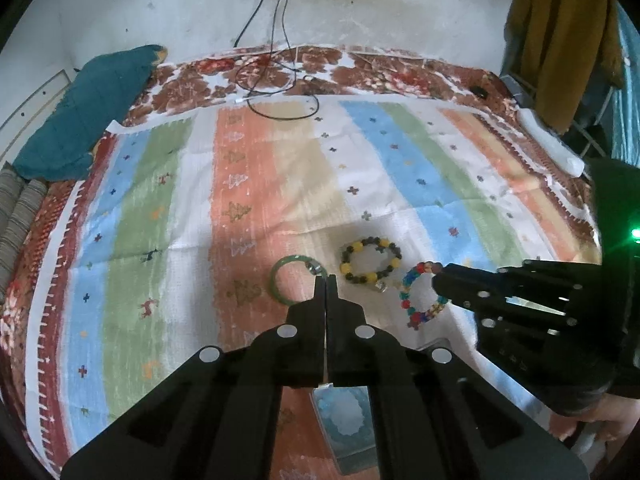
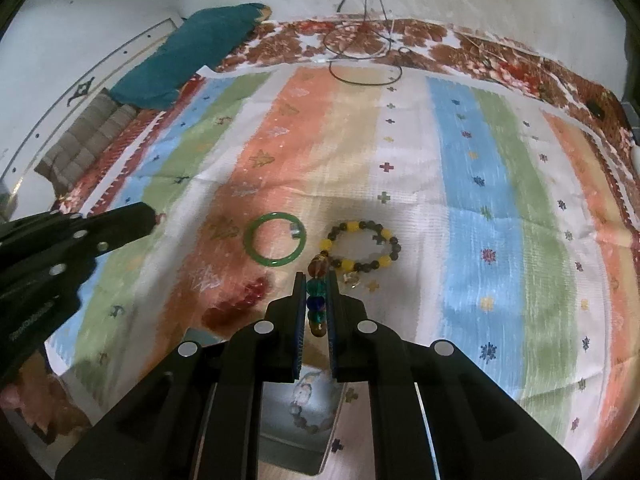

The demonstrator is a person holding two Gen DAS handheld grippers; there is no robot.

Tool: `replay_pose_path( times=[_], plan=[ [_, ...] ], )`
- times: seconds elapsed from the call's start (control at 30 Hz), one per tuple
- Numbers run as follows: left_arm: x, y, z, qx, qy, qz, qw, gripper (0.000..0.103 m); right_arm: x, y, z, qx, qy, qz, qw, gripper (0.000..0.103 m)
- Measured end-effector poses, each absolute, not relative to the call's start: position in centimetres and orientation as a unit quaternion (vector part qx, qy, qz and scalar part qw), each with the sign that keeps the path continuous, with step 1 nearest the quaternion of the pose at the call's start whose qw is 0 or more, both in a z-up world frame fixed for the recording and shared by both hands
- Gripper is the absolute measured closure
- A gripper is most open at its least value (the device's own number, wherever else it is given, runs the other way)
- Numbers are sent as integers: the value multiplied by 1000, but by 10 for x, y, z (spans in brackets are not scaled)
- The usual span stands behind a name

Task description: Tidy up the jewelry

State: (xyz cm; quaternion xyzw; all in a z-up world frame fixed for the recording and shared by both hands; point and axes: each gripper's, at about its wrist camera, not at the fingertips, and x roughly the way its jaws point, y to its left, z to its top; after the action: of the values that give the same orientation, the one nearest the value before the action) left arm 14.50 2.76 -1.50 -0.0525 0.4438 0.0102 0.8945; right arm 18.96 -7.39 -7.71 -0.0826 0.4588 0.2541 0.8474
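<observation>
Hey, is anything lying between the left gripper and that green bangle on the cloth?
Nothing visible does. The left gripper, shut and empty, hangs just beside the green bangle, with only striped cloth around it. The yellow-and-dark bead bracelet lies off to the other side, and the right gripper holds the multicoloured bead bracelet.

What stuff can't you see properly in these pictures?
- Box contents, right wrist view: right hand-held gripper covers it.
- Multicoloured bracelet, left wrist view: its gripped part is hidden by that gripper.
- Red blur, right wrist view: too smeared to identify.
</observation>
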Motion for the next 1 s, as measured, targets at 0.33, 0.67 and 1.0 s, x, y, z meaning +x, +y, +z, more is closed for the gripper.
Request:
replay_pose_path(
  times=[0.33, 0.67, 1.0],
  plan=[
    [158, 43, -50, -57, 503, 35, 862, 101, 188, -77, -81, -82, 466, 251, 844, 92],
    [174, 56, -94, -53, 568, 57, 819, 73, 190, -77, -82, -78, 472, 253, 841, 93],
    [190, 60, -134, -34, 616, 61, 785, 68, 190, -75, -80, -79, 471, 254, 841, 93]
  ],
)
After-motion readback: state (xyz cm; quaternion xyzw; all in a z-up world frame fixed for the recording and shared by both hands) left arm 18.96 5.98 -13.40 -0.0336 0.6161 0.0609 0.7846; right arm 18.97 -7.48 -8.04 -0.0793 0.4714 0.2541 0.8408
